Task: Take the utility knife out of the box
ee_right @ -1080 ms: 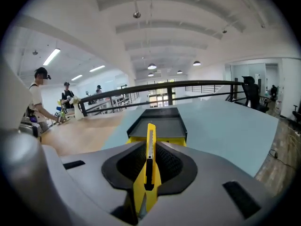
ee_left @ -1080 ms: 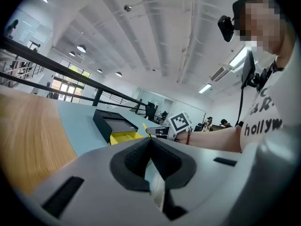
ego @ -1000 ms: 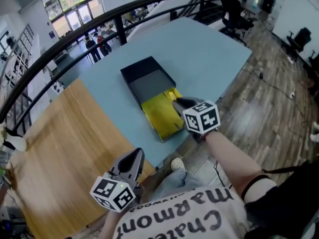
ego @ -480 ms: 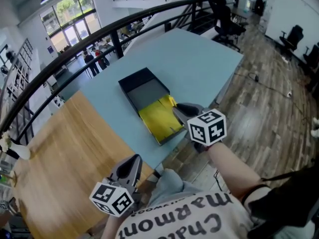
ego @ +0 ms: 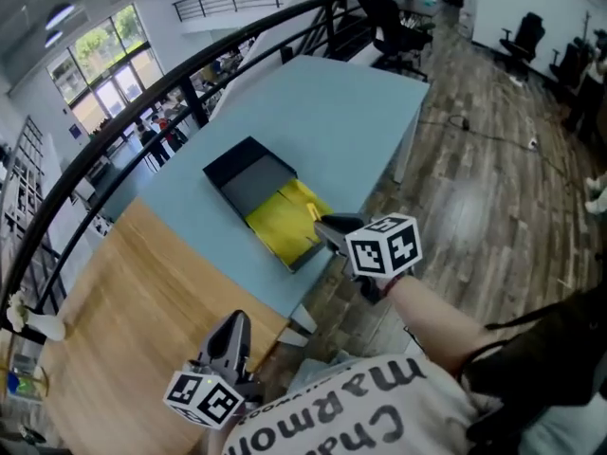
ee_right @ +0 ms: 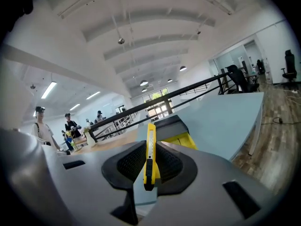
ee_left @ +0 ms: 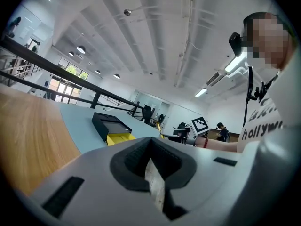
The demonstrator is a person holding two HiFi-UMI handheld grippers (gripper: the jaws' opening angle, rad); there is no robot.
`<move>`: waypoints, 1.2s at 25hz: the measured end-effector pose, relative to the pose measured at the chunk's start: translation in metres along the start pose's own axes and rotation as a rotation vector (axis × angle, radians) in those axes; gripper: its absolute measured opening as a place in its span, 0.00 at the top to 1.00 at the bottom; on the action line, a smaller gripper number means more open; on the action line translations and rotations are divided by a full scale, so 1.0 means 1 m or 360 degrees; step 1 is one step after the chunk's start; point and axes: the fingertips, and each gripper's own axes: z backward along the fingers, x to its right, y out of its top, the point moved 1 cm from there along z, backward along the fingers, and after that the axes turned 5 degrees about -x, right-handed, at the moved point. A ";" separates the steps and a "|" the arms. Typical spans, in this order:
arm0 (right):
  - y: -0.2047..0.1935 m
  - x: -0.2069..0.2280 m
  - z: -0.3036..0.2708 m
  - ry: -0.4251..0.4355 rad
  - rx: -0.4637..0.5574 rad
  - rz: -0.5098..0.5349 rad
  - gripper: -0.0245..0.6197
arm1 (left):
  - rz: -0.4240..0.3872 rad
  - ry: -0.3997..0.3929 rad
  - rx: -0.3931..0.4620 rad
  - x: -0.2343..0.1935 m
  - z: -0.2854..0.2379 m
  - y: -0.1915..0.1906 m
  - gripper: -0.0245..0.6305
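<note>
The black box [ego: 248,180] lies open on the blue table [ego: 322,112], its yellow part [ego: 283,224] folded out toward me. My right gripper [ego: 324,226] hangs over the table's near edge beside that yellow part, shut on the yellow utility knife [ee_right: 150,154], which stands on edge between the pads and points toward the box [ee_right: 169,124]. The knife's tip [ego: 314,211] shows just past the fingers. My left gripper [ego: 235,326] hovers low over the wooden tabletop [ego: 123,301], well short of the box [ee_left: 109,124], jaws together with nothing in them.
A black railing [ego: 190,74] runs behind the tables. Office chairs [ego: 384,17] stand on the wood floor beyond the blue table's far corner. The table's near edge drops off to the floor [ego: 455,216] on the right. People stand far off past the railing.
Both grippers have drawn back toward me and risen a little. The right one, with the knife in it, has come off the yellow part to the table's edge and rolled.
</note>
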 end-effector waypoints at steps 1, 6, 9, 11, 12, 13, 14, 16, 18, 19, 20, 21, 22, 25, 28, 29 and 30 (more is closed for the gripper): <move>-0.005 -0.002 0.000 -0.0008 -0.0004 -0.0016 0.83 | 0.0003 0.0008 0.0003 -0.002 0.006 -0.001 0.96; -0.027 -0.020 0.006 -0.0080 -0.0019 -0.0035 0.83 | 0.0009 0.0009 -0.0023 -0.008 0.044 -0.009 0.96; -0.035 -0.031 0.013 -0.0123 -0.0010 -0.0063 0.83 | 0.0016 -0.0010 -0.0061 -0.011 0.067 -0.014 0.96; -0.039 -0.039 0.016 -0.0143 0.0005 -0.0078 0.83 | 0.0012 -0.0030 -0.0092 -0.013 0.078 -0.017 0.96; -0.041 -0.044 0.017 -0.0150 0.0015 -0.0088 0.83 | 0.0007 -0.0039 -0.0107 -0.015 0.083 -0.018 0.96; -0.042 -0.049 0.019 -0.0157 0.0025 -0.0100 0.83 | 0.0002 -0.0050 -0.0117 -0.016 0.089 -0.019 0.96; -0.045 -0.055 0.022 -0.0165 0.0034 -0.0112 0.83 | -0.0003 -0.0063 -0.0123 -0.017 0.094 -0.019 0.96; -0.051 -0.065 0.030 -0.0186 0.0046 -0.0132 0.83 | -0.0015 -0.0089 -0.0125 -0.018 0.106 -0.018 0.96; -0.059 -0.075 0.036 -0.0201 0.0047 -0.0143 0.83 | -0.0020 -0.0109 -0.0121 -0.020 0.117 -0.020 0.96; -0.064 -0.081 0.039 -0.0206 0.0043 -0.0144 0.83 | -0.0015 -0.0120 -0.0119 -0.021 0.122 -0.022 0.96; -0.069 -0.086 0.042 -0.0212 0.0038 -0.0141 0.83 | -0.0009 -0.0133 -0.0119 -0.021 0.126 -0.024 0.96; -0.073 -0.092 0.045 -0.0218 0.0035 -0.0136 0.83 | -0.0005 -0.0149 -0.0123 -0.021 0.130 -0.027 0.96; -0.078 -0.098 0.049 -0.0223 0.0034 -0.0131 0.83 | -0.0003 -0.0167 -0.0129 -0.019 0.134 -0.031 0.96; -0.091 -0.110 0.065 -0.0260 0.0042 -0.0117 0.83 | -0.0004 -0.0216 -0.0153 -0.013 0.143 -0.044 0.96; -0.101 -0.118 0.084 -0.0302 0.0063 -0.0121 0.83 | -0.0007 -0.0264 -0.0173 -0.006 0.151 -0.054 0.96; -0.105 -0.120 0.092 -0.0318 0.0069 -0.0130 0.83 | -0.0013 -0.0280 -0.0182 -0.002 0.155 -0.056 0.96; -0.110 -0.122 0.101 -0.0335 0.0075 -0.0143 0.83 | -0.0018 -0.0295 -0.0192 0.001 0.160 -0.059 0.96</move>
